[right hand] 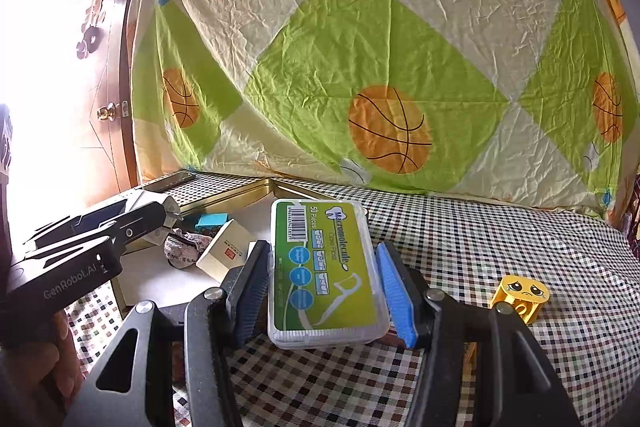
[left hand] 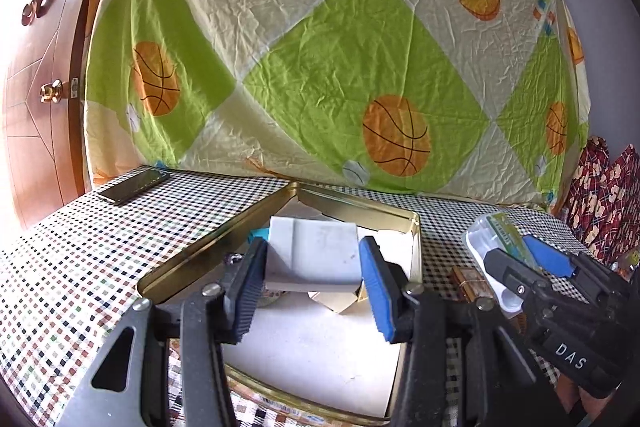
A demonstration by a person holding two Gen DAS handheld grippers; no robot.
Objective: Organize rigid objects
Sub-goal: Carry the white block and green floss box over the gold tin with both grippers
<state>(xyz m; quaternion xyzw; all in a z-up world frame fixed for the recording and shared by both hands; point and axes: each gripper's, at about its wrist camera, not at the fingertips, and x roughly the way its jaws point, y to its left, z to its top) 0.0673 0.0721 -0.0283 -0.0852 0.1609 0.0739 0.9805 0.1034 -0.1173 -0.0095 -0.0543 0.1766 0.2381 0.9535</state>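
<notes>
Left hand-held gripper (left hand: 314,267): clamped on white flat box (left hand: 314,255), above open gold tin (left hand: 224,235). Right hand-held gripper (right hand: 324,283): clamped on floss-pick case (right hand: 326,271), over checkered bench (right hand: 500,235).

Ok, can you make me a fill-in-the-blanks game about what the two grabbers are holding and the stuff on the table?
1. The left gripper holds a flat white block over the open gold ____.
2. The right gripper holds a clear floss pick box with a ____ label.
3. The little yellow toy on the checked cloth has a ____ face.
4. The sheet hung behind the table is printed with orange ____.

Missing words: tin; green; sad; basketballs
</notes>
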